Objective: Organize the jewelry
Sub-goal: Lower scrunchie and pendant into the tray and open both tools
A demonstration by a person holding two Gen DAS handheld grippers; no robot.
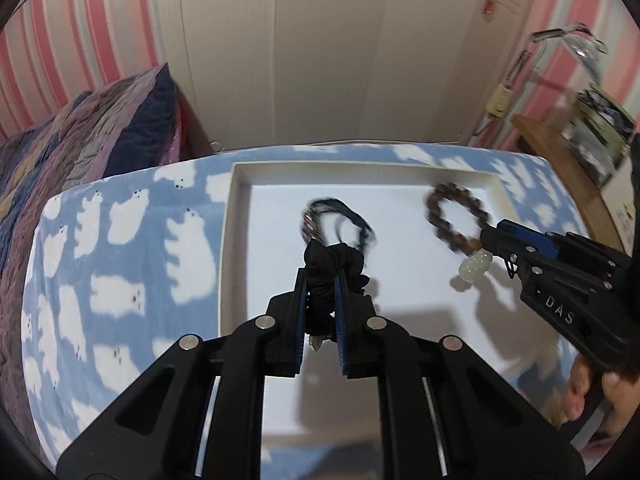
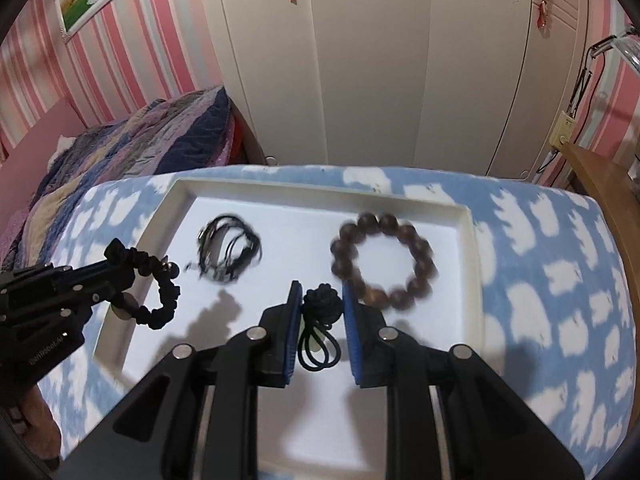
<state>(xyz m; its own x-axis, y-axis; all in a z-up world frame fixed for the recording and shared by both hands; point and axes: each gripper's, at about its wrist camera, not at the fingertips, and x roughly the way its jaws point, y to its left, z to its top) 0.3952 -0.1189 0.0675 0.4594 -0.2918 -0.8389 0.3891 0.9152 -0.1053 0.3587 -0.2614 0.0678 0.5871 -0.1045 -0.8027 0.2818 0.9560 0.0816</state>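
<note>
A white tray (image 2: 474,248) lay on a surface covered with a blue cloth printed with white bears (image 1: 120,272), and every piece sat in or over that tray.

The left gripper (image 1: 322,280) was pinching a black ruffled fabric band (image 1: 334,264) between its blue pads, the fabric bunched up in the narrow gap. From the right wrist view the same band (image 2: 160,292) hung as a loop off the gripper's tip (image 2: 116,264), over the tray's left edge.

The right gripper (image 2: 320,300) was nearly closed on a black cord knot (image 2: 320,300), with thin black cord loops (image 2: 318,350) trailing back between the fingers. That knot belonged to a brown wooden bead bracelet (image 2: 384,264), whose ring of beads lay over the right part of the tray, just ahead of the gripper. In the left wrist view the bracelet (image 1: 456,216) hung from the gripper's tip (image 1: 490,238), and a pale green pendant (image 1: 474,266) dangled below it, above the tray floor.

A tangle of thin black cord (image 2: 228,250) rested on the tray floor, toward the tray's far left, between the two held pieces. It was blurred, so its details could not be told.
</note>
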